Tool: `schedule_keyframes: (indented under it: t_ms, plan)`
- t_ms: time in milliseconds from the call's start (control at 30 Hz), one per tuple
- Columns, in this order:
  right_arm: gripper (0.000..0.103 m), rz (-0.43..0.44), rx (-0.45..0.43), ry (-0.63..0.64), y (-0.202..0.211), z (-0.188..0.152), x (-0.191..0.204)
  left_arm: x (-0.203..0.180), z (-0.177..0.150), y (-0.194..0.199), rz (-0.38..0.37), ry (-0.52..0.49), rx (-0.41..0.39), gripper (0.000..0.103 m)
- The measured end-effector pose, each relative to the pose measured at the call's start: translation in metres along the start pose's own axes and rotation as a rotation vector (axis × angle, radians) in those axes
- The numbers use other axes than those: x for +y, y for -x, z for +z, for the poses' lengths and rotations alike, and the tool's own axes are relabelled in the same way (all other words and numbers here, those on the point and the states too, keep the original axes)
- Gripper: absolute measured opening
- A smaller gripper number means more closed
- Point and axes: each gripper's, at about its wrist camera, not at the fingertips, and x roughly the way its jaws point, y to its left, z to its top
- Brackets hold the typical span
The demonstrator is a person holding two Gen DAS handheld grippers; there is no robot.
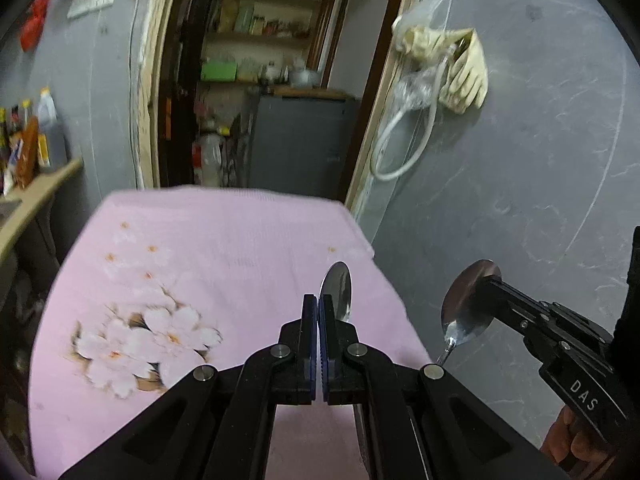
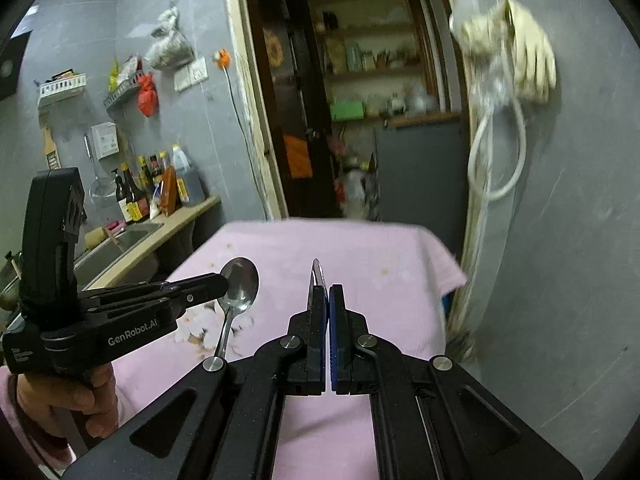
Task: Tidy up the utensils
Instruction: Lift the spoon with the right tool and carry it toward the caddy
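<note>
Each gripper holds a steel spoon above the table, which is covered by a pink flowered cloth (image 1: 224, 248). In the left wrist view my left gripper (image 1: 319, 304) is shut on a spoon (image 1: 338, 286) whose bowl sticks up past the right finger. At the right, my right gripper (image 1: 490, 280) is shut on the bowl of a second spoon (image 1: 464, 312), with the handle hanging down. In the right wrist view my right gripper (image 2: 328, 292) pinches that second spoon (image 2: 316, 274), seen edge-on. The left gripper (image 2: 222, 286) holds the first spoon (image 2: 240, 284) by its bowl over the cloth (image 2: 380, 248).
An open doorway (image 1: 260, 80) to a room with shelves lies beyond the table. A counter with a sink (image 2: 128, 240) and several bottles (image 2: 160, 188) runs along the left. A pale glove (image 1: 460, 68) and a white hose loop (image 1: 400, 152) hang on the grey wall at the right.
</note>
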Motion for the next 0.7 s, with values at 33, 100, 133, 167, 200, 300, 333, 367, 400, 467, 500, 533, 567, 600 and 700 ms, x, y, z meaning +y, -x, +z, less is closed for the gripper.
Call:
schedule_keyframes:
  t_ms: [33,100,133,167,200,300,333,367,400,467,500,533,567,600,700]
  plan:
    - [0.002,-0.006,-0.013,0.003,0.007,0.004,0.005,-0.001,0.002,0.009,0.0,-0.006,-0.019,0.002]
    - [0.002,-0.02,-0.056,0.012,0.026,0.016,0.017,-0.004,0.008,0.024,-0.002,-0.016,-0.053,0.002]
    - [0.002,-0.028,-0.079,0.02,0.036,0.022,0.022,-0.005,0.01,0.033,-0.007,-0.02,-0.069,0.002]
    - [0.002,-0.031,-0.09,0.025,0.042,0.025,0.028,-0.005,0.013,0.041,-0.012,-0.022,-0.086,0.002]
    - [0.002,-0.036,-0.109,0.032,0.051,0.032,0.035,-0.005,0.017,0.051,-0.018,-0.026,-0.102,0.002]
    - [0.002,-0.04,-0.142,0.046,0.074,0.048,0.053,-0.004,0.026,0.08,-0.028,-0.04,-0.147,0.002]
    - [0.002,-0.04,-0.156,0.051,0.083,0.055,0.059,-0.004,0.029,0.089,-0.032,-0.043,-0.16,0.002]
    - [0.002,-0.04,-0.163,0.055,0.089,0.06,0.066,-0.004,0.031,0.096,-0.036,-0.044,-0.169,0.002]
    - [0.002,-0.041,-0.169,0.06,0.094,0.062,0.073,-0.003,0.034,0.106,-0.035,-0.047,-0.181,0.002]
    - [0.002,-0.042,-0.185,0.071,0.107,0.071,0.085,0.0,0.038,0.125,-0.033,-0.051,-0.203,0.002]
    - [0.002,-0.04,-0.192,0.076,0.112,0.073,0.092,0.002,0.04,0.133,-0.032,-0.051,-0.212,0.002]
    - [0.002,-0.034,-0.2,0.081,0.118,0.079,0.099,0.004,0.043,0.143,-0.03,-0.048,-0.222,0.002]
    - [0.002,-0.031,-0.206,0.083,0.121,0.081,0.106,0.007,0.045,0.152,-0.027,-0.043,-0.229,0.002]
    - [0.002,-0.025,-0.214,0.085,0.126,0.084,0.112,0.009,0.047,0.157,-0.025,-0.039,-0.236,0.002]
    - [0.002,-0.01,-0.229,0.091,0.136,0.089,0.131,0.018,0.051,0.182,-0.019,-0.03,-0.269,0.002]
